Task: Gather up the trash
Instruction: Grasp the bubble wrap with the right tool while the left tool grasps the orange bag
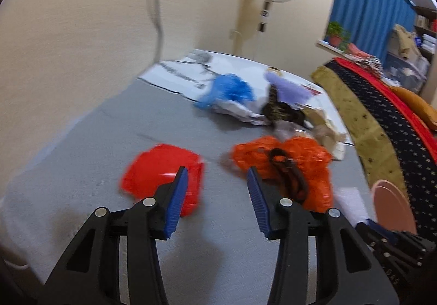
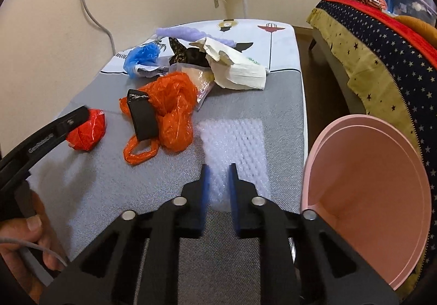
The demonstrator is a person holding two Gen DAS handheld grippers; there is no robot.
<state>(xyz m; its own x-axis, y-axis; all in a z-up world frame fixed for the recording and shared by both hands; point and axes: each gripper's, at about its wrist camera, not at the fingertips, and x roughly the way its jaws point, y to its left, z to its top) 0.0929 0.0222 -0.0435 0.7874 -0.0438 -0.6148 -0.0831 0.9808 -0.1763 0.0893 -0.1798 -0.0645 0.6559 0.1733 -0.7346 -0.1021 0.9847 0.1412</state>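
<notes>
Right gripper (image 2: 218, 168) had its blue pads narrowed onto the near end of the bubble wrap (image 2: 235, 143), the sheet bunched between them while the rest lay flat on the grey table (image 2: 245, 255). Left gripper (image 1: 217, 172) stood about half open with nothing between its jaws, hovering over the table between the red wad (image 1: 161, 168) and the orange bag (image 1: 284, 157). In the right view its tip reached the red wad from the left, with a hand (image 2: 19, 245) behind it. A black strap (image 2: 142, 116) lay across the orange bag. Beyond sat a blue bag (image 2: 142, 55), a torn paper bag (image 2: 237, 67) and a purple bag (image 2: 185, 31). A pink bin (image 2: 374, 206) stood just right of the table, close beside the right gripper.
</notes>
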